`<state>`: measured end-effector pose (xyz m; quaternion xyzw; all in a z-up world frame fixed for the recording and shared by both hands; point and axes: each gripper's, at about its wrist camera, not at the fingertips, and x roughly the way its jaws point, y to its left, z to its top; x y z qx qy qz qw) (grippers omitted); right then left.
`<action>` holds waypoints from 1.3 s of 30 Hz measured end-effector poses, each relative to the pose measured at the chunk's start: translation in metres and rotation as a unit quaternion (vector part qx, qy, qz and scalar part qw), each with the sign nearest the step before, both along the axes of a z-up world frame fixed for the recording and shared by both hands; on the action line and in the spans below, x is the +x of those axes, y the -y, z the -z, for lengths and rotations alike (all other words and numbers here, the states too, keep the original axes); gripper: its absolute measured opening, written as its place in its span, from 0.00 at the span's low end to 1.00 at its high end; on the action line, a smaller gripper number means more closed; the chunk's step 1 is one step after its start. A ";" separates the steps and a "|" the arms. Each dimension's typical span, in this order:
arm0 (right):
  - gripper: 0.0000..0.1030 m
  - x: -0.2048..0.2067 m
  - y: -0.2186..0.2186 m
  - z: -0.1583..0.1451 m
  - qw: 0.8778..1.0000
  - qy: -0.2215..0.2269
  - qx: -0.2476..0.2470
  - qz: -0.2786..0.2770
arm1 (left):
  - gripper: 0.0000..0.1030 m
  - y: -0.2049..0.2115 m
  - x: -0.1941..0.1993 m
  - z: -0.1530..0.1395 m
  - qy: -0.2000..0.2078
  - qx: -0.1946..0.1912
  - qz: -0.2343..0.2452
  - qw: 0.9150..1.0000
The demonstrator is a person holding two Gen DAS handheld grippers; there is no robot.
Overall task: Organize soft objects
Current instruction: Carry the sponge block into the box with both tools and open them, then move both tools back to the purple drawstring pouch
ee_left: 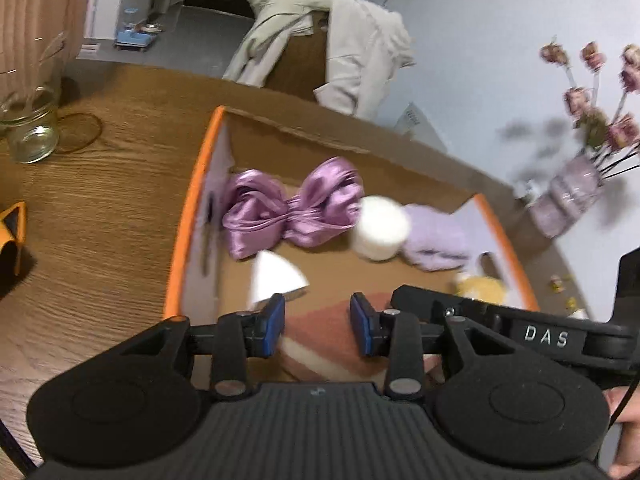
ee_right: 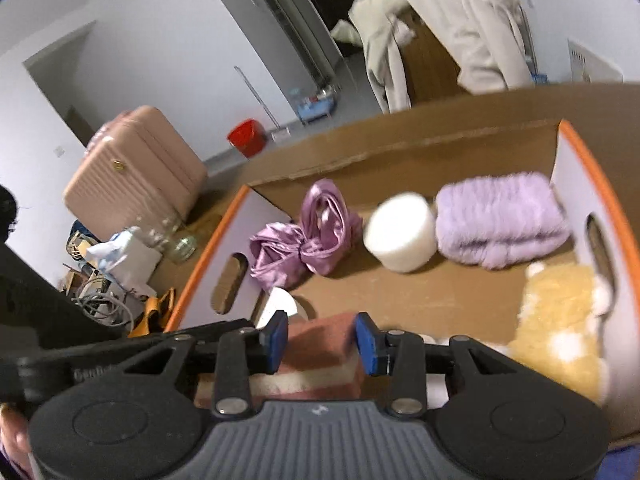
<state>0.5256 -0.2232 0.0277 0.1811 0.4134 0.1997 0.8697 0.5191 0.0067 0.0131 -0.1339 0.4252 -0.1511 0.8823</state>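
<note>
Both claws hover over the near end of the cardboard box (ee_right: 420, 148), each with its blue pads spread apart. The left claw (ee_left: 318, 326) and the right claw (ee_right: 322, 338) each frame the striped sponge block (ee_right: 320, 344) between their pads; gaps show on both sides, so neither appears to grip it, though contact low on the pads cannot be ruled out. Judged from this, the block has either just been set down or is about to be taken.

All places below are given relative to the box, which stands on the wooden worktop (ee_left: 100, 208).
- Near wall: the sponge block, layered pink and cream, porous and squared.
- Far left: a satin bow (ee_left: 292, 208), glossy lilac, gathered at a central knot.
- Far middle: a white foam cylinder (ee_right: 400, 236), matte, lying tilted.
- Far right: a folded lilac fleece (ee_right: 500, 220), plush and ribbed.
- Near right: a yellow plush item (ee_right: 560, 320), fuzzy, pressed against the side wall.
- Near left, just beyond the block: a white wedge (ee_left: 276, 276), smooth, of uncertain material.

The items sit side by side, not heaped, suggesting deliberate sorting. The box has orange rims, pale inner side walls and oval handle slots.
</note>
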 end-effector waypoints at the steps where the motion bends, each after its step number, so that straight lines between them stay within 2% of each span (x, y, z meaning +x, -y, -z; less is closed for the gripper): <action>1: 0.36 0.001 -0.004 0.005 1.000 -0.005 0.000 -0.004 | 0.31 -0.001 -0.001 0.001 0.002 0.003 0.001 1.000; 4: 0.36 0.002 -0.016 0.015 1.000 0.003 0.013 -0.018 | 0.32 -0.003 -0.004 0.000 0.016 0.019 -0.008 1.000; 5: 0.35 0.001 -0.021 0.016 1.000 0.012 0.011 -0.024 | 0.29 -0.003 -0.005 -0.002 0.020 0.023 -0.010 1.000; 10: 0.33 -0.004 -0.032 0.016 0.999 0.048 -0.015 -0.019 | 0.32 -0.003 -0.013 -0.016 0.049 0.040 -0.026 0.998; 13: 0.34 -0.014 -0.025 0.005 0.998 0.064 -0.025 -0.014 | 0.40 -0.001 -0.030 -0.033 0.087 0.056 -0.010 0.995; 16: 0.34 -0.032 -0.012 -0.018 0.996 0.087 -0.033 -0.010 | 0.41 -0.001 -0.046 -0.047 0.103 0.086 -0.011 0.991; 18: 0.35 -0.047 -0.001 -0.034 0.994 0.103 -0.037 -0.007 | 0.43 -0.003 -0.057 -0.056 0.110 0.087 -0.011 0.990; 23: 0.43 -0.096 0.021 -0.073 0.988 0.149 -0.052 -0.005 | 0.54 -0.009 -0.103 -0.083 0.148 0.094 -0.008 0.984; 27: 0.47 -0.145 0.039 -0.098 0.983 0.176 -0.059 -0.009 | 0.59 -0.010 -0.148 -0.102 0.183 0.108 -0.002 0.977; 30: 0.53 -0.187 0.047 -0.112 0.976 0.204 -0.072 -0.012 | 0.69 -0.010 -0.186 -0.112 0.213 0.111 0.004 0.971; 32: 0.57 -0.214 0.050 -0.114 0.972 0.220 -0.080 -0.010 | 0.75 -0.009 -0.212 -0.115 0.233 0.109 0.002 0.966; 35: 0.62 -0.257 0.050 -0.110 0.966 0.240 -0.090 -0.010 | 0.80 -0.005 -0.253 -0.111 0.255 0.105 0.008 0.961; 39: 0.72 -0.308 0.048 -0.091 0.962 0.256 -0.099 -0.008 | 0.84 0.000 -0.303 -0.093 0.263 0.090 0.016 0.960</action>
